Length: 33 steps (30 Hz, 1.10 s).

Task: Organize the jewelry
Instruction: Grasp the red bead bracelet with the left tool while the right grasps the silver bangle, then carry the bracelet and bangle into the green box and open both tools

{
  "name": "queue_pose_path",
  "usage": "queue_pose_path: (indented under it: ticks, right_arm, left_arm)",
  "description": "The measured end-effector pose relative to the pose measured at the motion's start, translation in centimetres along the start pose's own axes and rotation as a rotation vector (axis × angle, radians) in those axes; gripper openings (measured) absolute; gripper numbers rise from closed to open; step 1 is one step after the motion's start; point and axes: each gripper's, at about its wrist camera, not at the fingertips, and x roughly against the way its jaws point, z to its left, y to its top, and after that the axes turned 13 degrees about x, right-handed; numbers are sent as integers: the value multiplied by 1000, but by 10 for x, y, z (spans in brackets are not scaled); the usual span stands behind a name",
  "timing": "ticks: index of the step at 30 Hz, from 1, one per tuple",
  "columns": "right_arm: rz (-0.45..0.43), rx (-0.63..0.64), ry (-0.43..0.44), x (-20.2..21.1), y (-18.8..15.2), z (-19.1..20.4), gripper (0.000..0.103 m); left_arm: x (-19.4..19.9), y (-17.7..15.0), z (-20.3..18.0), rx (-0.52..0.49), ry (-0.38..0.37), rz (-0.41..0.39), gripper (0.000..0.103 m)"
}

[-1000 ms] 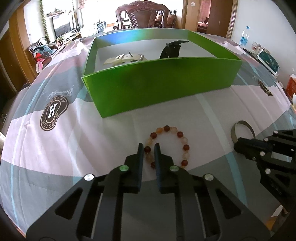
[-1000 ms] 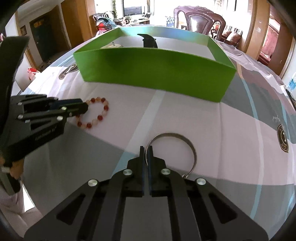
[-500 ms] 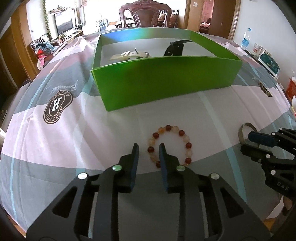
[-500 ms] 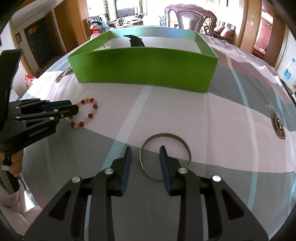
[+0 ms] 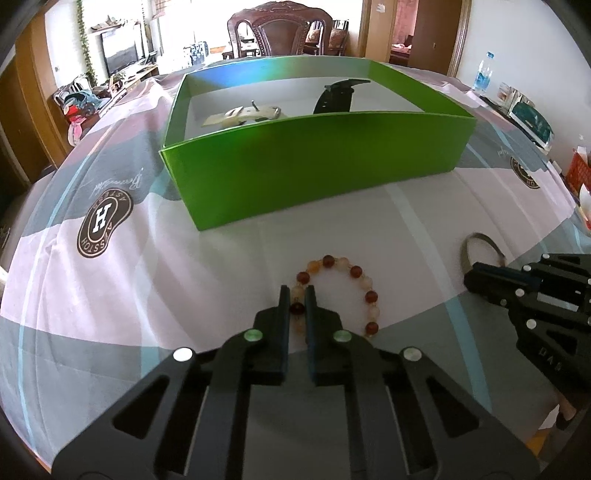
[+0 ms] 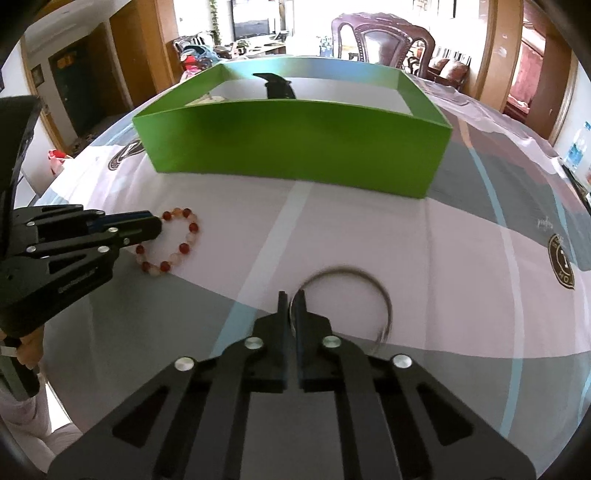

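A bracelet of red and pale beads (image 5: 356,273) lies on the tablecloth before a green box (image 5: 317,162). My left gripper (image 5: 297,295) is shut on the bracelet's near left beads; it also shows in the right wrist view (image 6: 147,227) beside the bracelet (image 6: 184,243). A thin silver bangle (image 6: 369,280) lies to the right. My right gripper (image 6: 291,299) is shut on the bangle's near left rim. In the left wrist view the bangle (image 5: 480,240) shows behind my right gripper (image 5: 476,277).
Inside the box lie a cream watch strap (image 5: 243,112) and a black strap (image 5: 338,94). A water bottle (image 5: 483,75) and a small case (image 5: 528,114) stand at the table's far right. A wooden chair (image 5: 280,33) stands behind the table.
Both grippers were shut a second ago, open half a second ago, and have now closed again, the left on the bead bracelet, the right on the bangle.
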Motion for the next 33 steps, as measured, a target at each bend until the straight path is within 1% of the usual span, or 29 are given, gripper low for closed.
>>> queue_pose_path:
  ticks: [6,20,22,28,33]
  right_arm:
    - [-17,2,9,6,3,3,4]
    - [-125,33,-12,38,23,9,4]
    - [-124,41,-11,38,25,11,4]
    - [-81,42,9,22,21,16,4]
    - [-76,34,12,19,22,16,4]
  left_arm:
    - [15,2,1,5,-3,-38,8]
    - [68,17,3,10,-28,-166,8]
    - [70,18,2,10,-29,-169,8]
    - [66,14,4,10,-29,-150,8]
    - [68,16,4,11,-28,-156,8]
